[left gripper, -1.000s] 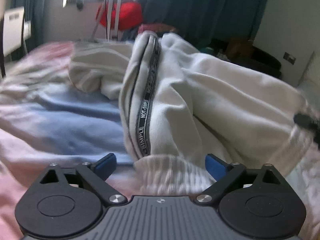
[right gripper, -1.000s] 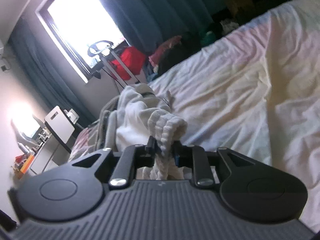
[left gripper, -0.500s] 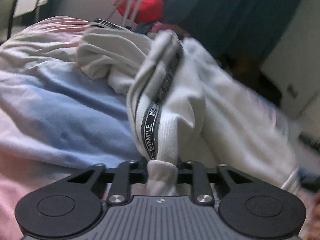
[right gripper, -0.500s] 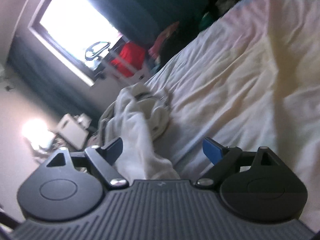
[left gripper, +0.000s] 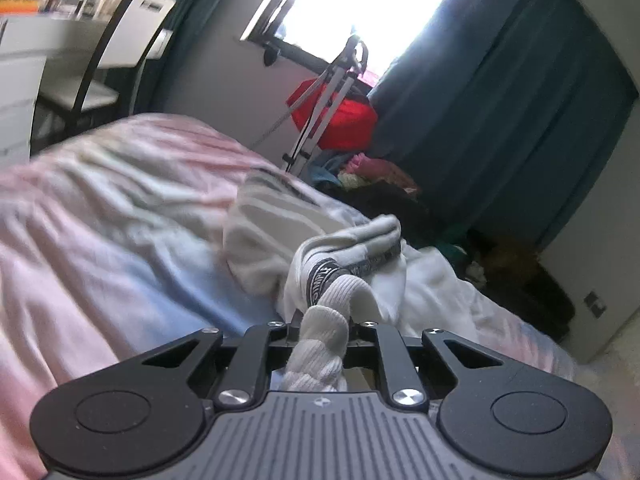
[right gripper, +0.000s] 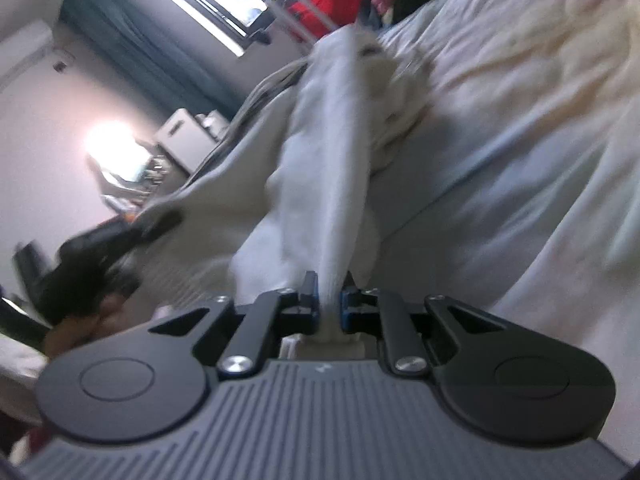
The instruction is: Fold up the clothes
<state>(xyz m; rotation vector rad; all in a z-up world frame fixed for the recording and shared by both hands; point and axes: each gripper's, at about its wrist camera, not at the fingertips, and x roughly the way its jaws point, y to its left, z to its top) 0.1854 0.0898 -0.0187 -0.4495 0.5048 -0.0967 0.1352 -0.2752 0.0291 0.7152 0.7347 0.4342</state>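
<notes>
A white garment with a ribbed cuff and a black lettered band (left gripper: 320,276) lies bunched on the bed. My left gripper (left gripper: 322,322) is shut on its ribbed cuff (left gripper: 320,344) and holds it lifted. In the right wrist view the same white garment (right gripper: 332,168) stretches away from me in a taut strip. My right gripper (right gripper: 329,300) is shut on its near edge. The left gripper (right gripper: 92,256) shows blurred at the left of that view.
A striped grey-white cloth (left gripper: 264,216) lies behind the garment on the pink and blue bedsheet (left gripper: 100,240). Beyond the bed stand a red bag with a metal frame (left gripper: 336,116), a pile of clothes (left gripper: 376,176), dark curtains (left gripper: 500,120) and a chair (left gripper: 112,68).
The left gripper closed on the ribbed cuff and lifted it. The right gripper opened half a second ago, then shut again on the garment's edge and pulled it taut.
</notes>
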